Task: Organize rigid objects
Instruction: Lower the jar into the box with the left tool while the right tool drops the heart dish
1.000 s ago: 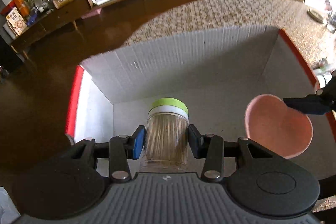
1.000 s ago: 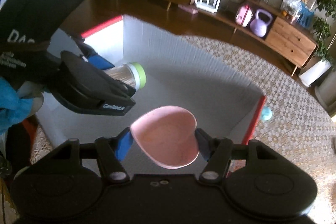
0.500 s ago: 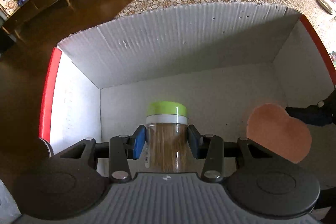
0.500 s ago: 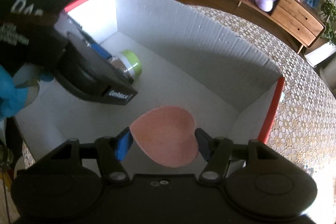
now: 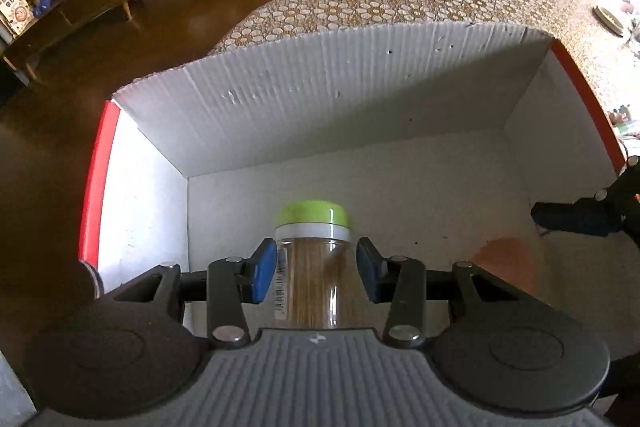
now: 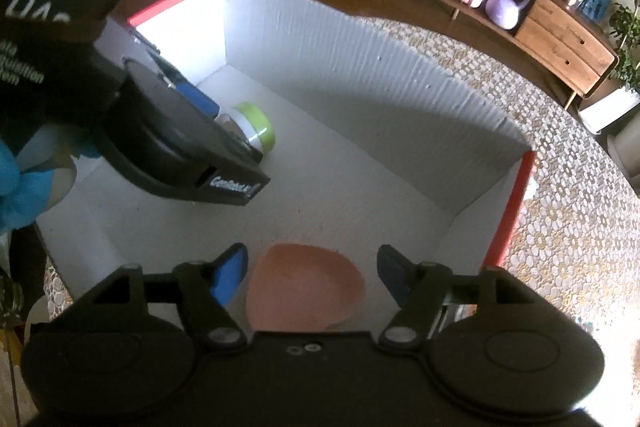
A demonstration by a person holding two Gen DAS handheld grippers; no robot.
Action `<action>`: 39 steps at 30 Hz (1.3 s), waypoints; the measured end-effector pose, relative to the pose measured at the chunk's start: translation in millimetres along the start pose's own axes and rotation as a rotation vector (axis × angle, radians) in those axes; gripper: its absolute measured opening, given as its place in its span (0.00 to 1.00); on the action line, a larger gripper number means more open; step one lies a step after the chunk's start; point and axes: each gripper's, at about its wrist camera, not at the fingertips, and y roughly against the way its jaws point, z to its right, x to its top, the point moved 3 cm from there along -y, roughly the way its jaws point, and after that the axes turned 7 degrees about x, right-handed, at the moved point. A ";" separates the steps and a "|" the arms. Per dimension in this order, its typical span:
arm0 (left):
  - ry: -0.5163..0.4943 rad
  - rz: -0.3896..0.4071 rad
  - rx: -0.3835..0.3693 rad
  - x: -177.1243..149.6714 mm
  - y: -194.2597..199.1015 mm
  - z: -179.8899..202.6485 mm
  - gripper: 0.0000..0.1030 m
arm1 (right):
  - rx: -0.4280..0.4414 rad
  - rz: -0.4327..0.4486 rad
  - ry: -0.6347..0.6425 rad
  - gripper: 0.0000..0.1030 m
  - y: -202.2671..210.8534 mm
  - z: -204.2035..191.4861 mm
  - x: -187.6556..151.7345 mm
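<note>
L tool (image 5: 316,273) w/ jar (image 5: 314,279), box (image 5: 320,107) wall ahead

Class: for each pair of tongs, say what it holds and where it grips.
Left tongs grip the jar by its clear sides below the lid. Right tongs are opening; the pink dish lies free between them.

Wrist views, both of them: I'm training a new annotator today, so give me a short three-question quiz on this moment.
1. True or false: the left gripper is shut on the jar.
2. Which colour is the jar's lid? A red, B green, C blue.
3. Fill in: the pink heart-shaped dish lies on the floor of the white ____, untouched between the right gripper pads.

Key: 1 true; 2 B; 3 box.
</note>
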 end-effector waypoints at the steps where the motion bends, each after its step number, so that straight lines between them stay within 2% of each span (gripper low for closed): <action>1: 0.000 0.006 -0.002 -0.3 1.7 0.0 0.42 | -0.002 0.010 -0.001 0.69 3.1 0.6 -0.6; 8: 0.005 0.061 -0.005 -5.9 23.7 1.3 0.49 | 0.006 0.082 -0.026 0.70 29.7 5.0 -4.3; 18: 0.022 0.140 0.010 -14.8 64.6 1.3 0.50 | 0.029 0.169 -0.067 0.73 70.2 12.1 -14.2; 21: 0.032 0.164 0.009 -19.7 76.6 2.9 0.54 | 0.040 0.196 -0.081 0.74 84.2 14.1 -19.1; 30: 0.031 0.236 -0.006 -37.9 115.5 13.1 0.55 | 0.071 0.280 -0.106 0.80 126.4 13.6 -40.3; 39: 0.049 0.299 -0.024 -57.3 150.4 25.9 0.64 | 0.100 0.349 -0.129 0.88 154.9 19.0 -67.6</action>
